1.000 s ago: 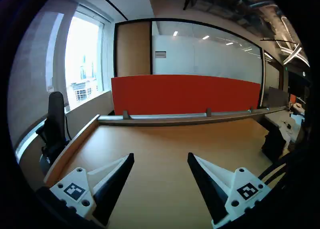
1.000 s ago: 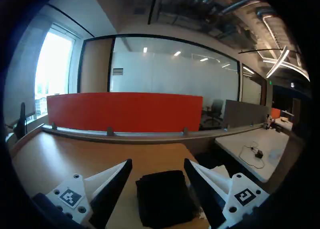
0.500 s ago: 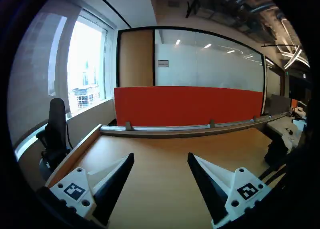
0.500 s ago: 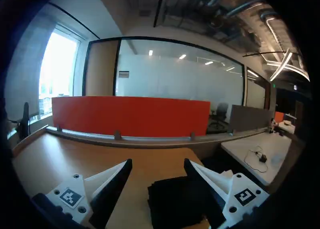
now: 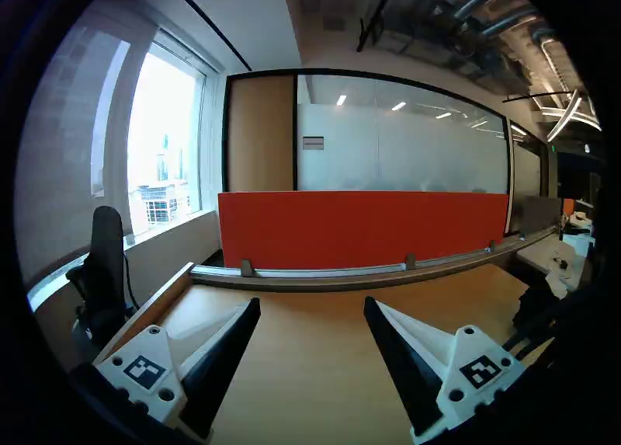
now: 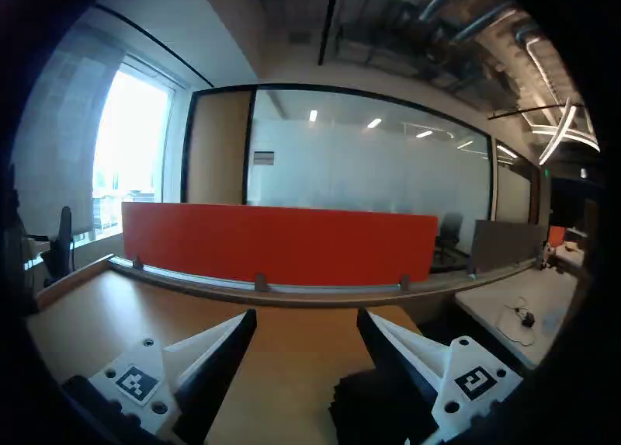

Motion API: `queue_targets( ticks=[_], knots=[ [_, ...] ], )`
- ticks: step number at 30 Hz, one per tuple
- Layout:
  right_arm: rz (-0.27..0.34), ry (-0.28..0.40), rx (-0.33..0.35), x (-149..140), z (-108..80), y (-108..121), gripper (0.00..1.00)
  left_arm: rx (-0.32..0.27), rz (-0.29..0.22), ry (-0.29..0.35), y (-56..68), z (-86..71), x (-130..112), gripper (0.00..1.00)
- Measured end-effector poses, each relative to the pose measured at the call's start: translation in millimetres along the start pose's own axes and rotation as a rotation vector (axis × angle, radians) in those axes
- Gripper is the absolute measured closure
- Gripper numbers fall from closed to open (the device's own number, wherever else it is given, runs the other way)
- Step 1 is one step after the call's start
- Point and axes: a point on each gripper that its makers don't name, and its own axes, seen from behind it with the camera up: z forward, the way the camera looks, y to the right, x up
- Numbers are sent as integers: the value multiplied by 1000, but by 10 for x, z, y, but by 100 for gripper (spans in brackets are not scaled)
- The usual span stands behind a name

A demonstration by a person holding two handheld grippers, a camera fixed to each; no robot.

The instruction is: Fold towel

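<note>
Tabletop bare under left gripper, jaws wide, holding nothing. Same at right gripper: jaws wide, empty. Black towel lies on the tabletop just beneath them, seemingly a compact layered stack. Folding looks done or nearly so.

Black towel; folded, layered edges; flat on wooden desk, near its right edge.

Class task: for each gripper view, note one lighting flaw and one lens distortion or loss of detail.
Left gripper view: the window is mostly blown out white, and the divider rail bows under fisheye. Right gripper view: the window glares too; the black towel is a dark, detailless patch.
</note>
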Motion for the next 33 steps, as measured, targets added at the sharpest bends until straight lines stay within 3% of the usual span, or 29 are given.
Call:
queue_targets(
  ticks=[11,23,33],
  knots=[
    [7,25,29,177,56,-416,0,-5,-12,42,-80,42,150,0],
    [17,46,90,280,103,-850,0,-8,-23,73,-81,62,252,1],
    [10,38,105,282,115,-948,0,-7,-18,85,-106,40,260,1]
  ],
)
